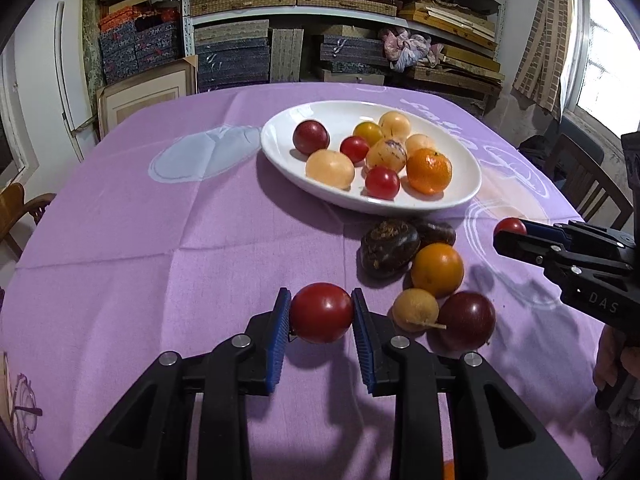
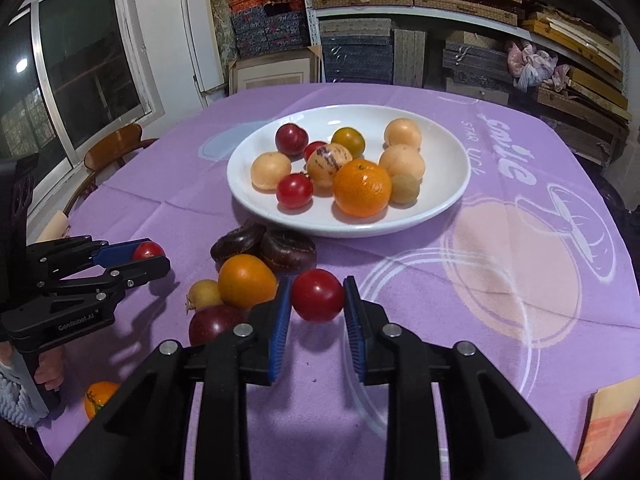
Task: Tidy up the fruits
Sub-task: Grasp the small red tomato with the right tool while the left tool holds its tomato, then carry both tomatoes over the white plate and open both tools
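Your window (image 1: 612,64) blows out white at right; soft shadows fall under the plate (image 1: 460,200); heavy fisheye bending, dark vignette at corners.

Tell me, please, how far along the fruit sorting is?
Roughly halfway. Done: nine fruits already lie in the plate. In hand: the left gripper and the right gripper each clamp a red tomato. Left: a loose cluster on the cloth, namely two dark fruits, an orange, a small tan fruit and a dark red one, plus another orange nearer the edge.
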`<state>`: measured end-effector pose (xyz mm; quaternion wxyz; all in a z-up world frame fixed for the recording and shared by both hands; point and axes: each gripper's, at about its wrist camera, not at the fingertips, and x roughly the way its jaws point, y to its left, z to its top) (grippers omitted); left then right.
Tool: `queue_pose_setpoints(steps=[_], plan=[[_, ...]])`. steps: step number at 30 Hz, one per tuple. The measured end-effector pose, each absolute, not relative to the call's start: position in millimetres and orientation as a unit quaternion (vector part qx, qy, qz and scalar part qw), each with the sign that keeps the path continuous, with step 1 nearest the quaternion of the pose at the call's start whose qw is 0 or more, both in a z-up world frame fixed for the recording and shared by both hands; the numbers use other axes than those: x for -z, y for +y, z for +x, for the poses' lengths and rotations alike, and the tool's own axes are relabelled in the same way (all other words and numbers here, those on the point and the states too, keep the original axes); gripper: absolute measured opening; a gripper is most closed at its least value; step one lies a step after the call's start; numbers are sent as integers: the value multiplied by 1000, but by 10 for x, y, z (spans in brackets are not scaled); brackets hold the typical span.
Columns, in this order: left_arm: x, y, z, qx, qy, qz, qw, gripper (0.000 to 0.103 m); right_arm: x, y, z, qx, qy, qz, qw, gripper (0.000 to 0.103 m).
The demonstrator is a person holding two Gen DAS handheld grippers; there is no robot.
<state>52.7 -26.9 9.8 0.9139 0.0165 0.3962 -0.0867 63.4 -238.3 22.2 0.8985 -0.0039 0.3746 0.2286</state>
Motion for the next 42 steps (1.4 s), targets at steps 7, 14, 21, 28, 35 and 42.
queue_pose_setpoints(steps=[7,14,21,28,35,42], plan=[[-280,-276,732,94,384,5,918,30,-362,-2460,686,-222,363,4,905,26],[-466,-330,1004,90,373,7,923,30,-494,-2404,823,-215,354,-6,910,26],[-544,-593,1647,75,365,22,928,30,-600,-2314,1469,-184,359,-1,915,25],[-362,-715,1989,65,380,24,922,30,-473,-2323,1973,-165,376,28,912,25],[-259,-735,2120,58,382,31,922,31,-379,-2319,2141,-162,377,24,911,26],[-186,-754,2171,56,385,35,921,31,-285,-2308,2159,-162,380,22,910,27]])
